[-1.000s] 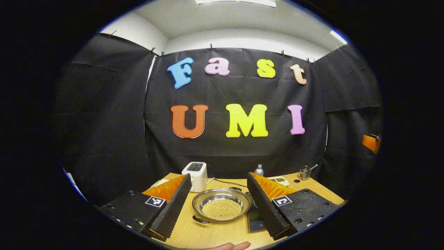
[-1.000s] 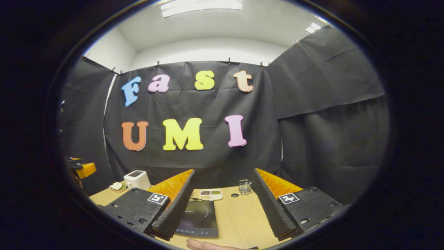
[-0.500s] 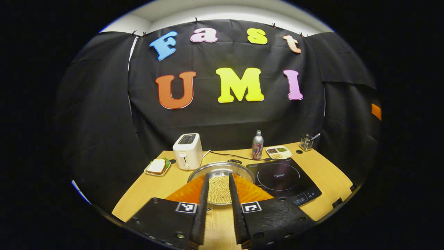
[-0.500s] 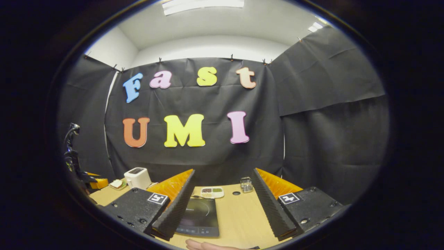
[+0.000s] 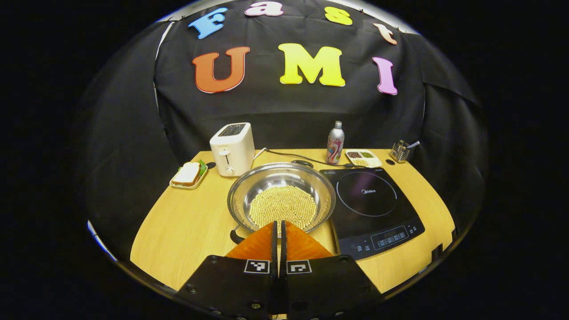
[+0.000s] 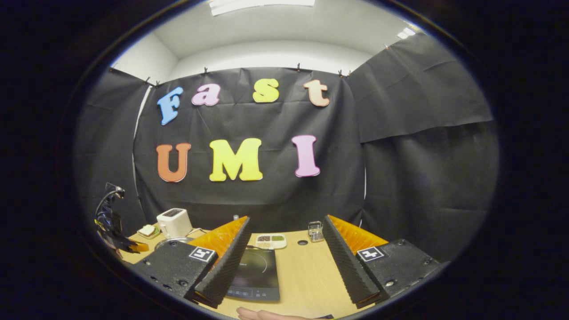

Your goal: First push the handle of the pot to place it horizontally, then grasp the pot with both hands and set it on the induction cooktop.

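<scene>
I see wood table (image 5: 186,226) w/ black cloth walls behind. My left gripper (image 5: 279,227) is closed on nothing, tips at the near rim of pot (image 5: 281,198), which sits left of cooktop (image 5: 371,204). Right gripper (image 6: 284,260) is wide open, holding nothing, above cooktop's near edge.

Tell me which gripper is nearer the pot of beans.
Left. The left gripper, fingers together, hangs just above the pot's near rim. The right gripper, open, sits farther off to the right, facing the induction cooktop.
</scene>
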Demonstrator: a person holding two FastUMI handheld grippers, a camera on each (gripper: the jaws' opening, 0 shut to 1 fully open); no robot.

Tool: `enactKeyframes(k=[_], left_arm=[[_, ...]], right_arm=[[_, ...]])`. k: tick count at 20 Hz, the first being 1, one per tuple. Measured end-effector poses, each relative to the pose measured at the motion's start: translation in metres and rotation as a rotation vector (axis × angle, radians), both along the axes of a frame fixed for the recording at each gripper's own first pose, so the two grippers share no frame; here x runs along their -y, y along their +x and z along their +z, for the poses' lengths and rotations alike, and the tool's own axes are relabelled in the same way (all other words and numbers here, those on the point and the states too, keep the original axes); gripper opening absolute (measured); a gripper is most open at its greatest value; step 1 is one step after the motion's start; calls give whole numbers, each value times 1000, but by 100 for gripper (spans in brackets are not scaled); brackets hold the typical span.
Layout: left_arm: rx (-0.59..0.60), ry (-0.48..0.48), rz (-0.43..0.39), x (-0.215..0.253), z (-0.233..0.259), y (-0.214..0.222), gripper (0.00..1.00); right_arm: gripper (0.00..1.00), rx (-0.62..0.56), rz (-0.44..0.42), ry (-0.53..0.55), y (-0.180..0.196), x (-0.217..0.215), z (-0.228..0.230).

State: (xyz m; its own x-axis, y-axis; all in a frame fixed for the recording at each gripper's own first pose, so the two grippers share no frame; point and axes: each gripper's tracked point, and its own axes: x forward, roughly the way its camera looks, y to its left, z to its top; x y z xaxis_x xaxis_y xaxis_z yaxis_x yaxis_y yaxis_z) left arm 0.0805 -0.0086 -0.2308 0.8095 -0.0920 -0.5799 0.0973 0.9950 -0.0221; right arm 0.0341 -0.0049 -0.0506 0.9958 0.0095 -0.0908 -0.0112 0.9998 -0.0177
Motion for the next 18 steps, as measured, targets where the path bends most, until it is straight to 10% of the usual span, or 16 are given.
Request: enactKeyframes(k=[18], left_arm=[[-281,-38,6,-7,-97,12,0]], right_arm=[[100,-100,2,-16,35,-2,-50]])
